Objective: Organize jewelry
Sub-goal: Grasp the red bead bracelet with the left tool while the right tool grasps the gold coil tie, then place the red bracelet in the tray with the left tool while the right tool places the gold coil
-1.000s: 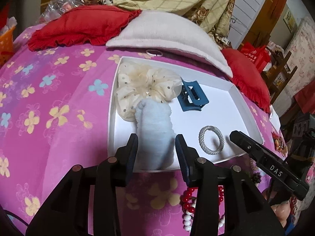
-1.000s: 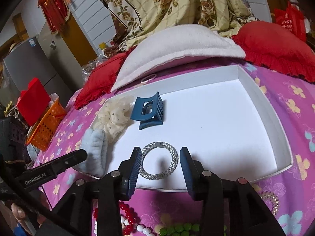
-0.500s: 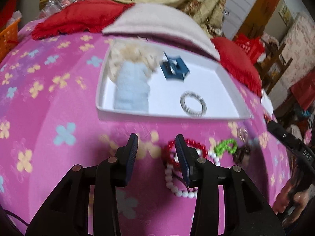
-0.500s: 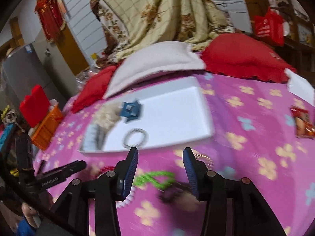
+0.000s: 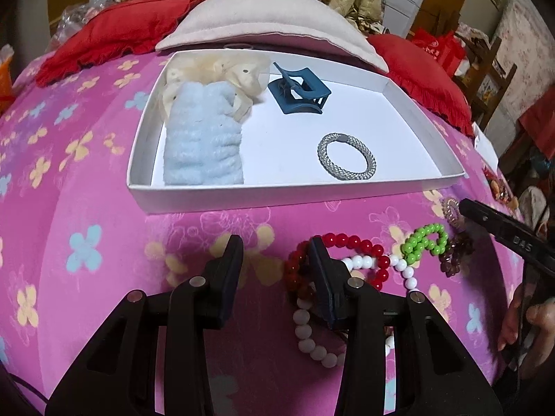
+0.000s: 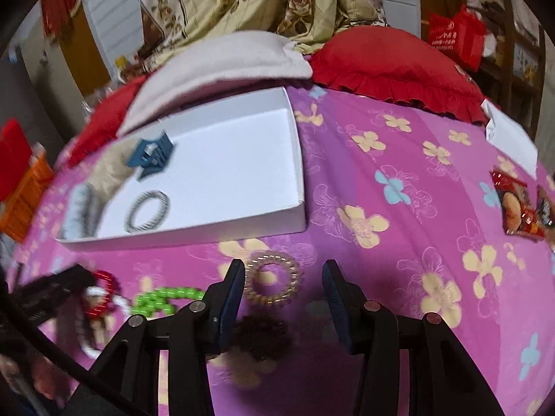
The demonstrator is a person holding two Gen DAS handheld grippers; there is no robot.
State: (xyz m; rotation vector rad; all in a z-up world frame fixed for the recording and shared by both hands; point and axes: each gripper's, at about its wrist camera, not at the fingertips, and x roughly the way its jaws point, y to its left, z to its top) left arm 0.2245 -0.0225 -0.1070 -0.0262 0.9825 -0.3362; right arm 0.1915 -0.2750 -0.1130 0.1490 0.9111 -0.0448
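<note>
glossy plastic beads [image 5: 350, 242], fluffy cloth scrunchie [image 5: 203, 138], matt white box [image 5: 277, 196].

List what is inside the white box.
Inside the white box: a cream scrunchie, a light blue fluffy band lying partly over it, a blue claw clip and a silver ring bracelet. Whatever lies under the band is hidden.

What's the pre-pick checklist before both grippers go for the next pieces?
1. Left gripper empty: ok, nothing between the fingers.
2. Left lined up on red beads: not ok, beads sit to its right, by the right finger.
3. Right gripper empty: ok, jaws closing a little, not on anything.
4. Right over coil tie: ok, tie lies between the fingers, nearer the left one.
5. Room in box: ok, bare floor on the right side.
6. Beads untangled: cannot tell.
</note>
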